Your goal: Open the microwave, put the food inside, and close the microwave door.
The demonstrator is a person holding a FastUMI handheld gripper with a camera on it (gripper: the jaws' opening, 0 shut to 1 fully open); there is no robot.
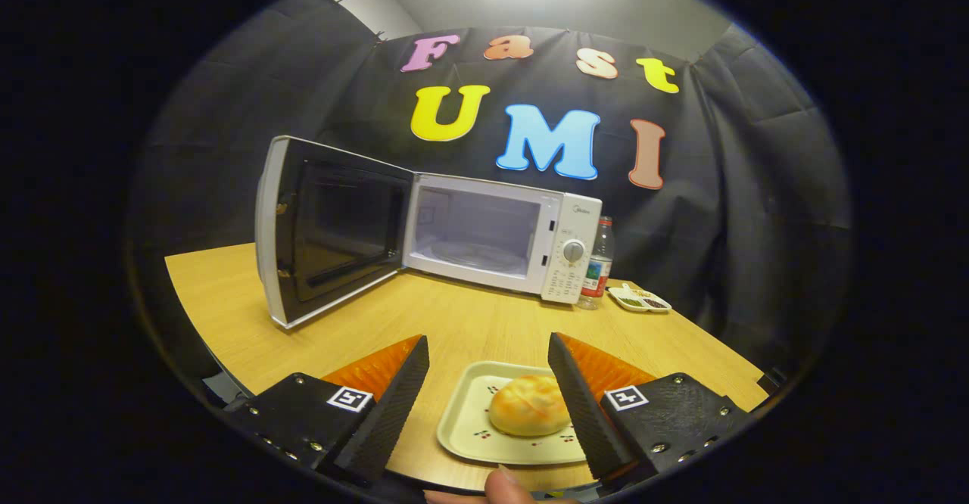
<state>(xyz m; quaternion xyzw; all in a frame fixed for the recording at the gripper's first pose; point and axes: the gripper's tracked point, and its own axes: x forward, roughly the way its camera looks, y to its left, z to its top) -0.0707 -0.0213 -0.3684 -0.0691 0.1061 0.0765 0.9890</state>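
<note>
Showing partly: the right edge of the pale square tray with small cherry prints (477, 421) is covered by the right finger, and its near edge is cut off by the lower rim of the view.
Hidden: the right flank of the round golden bread bun (528, 406) is tucked behind the right finger's inner face.
Hard to make out: the contents of the small white divided dish (640, 299) at centre right are seen only as dark and greenish patches; what they are cannot be told.
Cut off: a fingertip (506, 484) is seen at the bottom centre, the rest of the hand being out of view.
Tongs: the black two-finger gripper with orange backing (488, 364) is held wide apart, nothing being pressed; the tray and bun lie below and between the fingers, nearer the right one.
Tray contents: the bun alone is carried, set toward the tray's right half.
Microwave: the white microwave oven (500, 235) stands in the middle of the frame on the light wooden table (454, 322), well beyond the fingers.
Door: the dark-windowed microwave door (333, 228) is swung fully open to the left.
Cavity: a glass turntable is seen inside, with nothing on it.
Beside the oven: a clear plastic bottle with a red label (598, 266) stands just right of the control panel, partly hidden by it.
</note>
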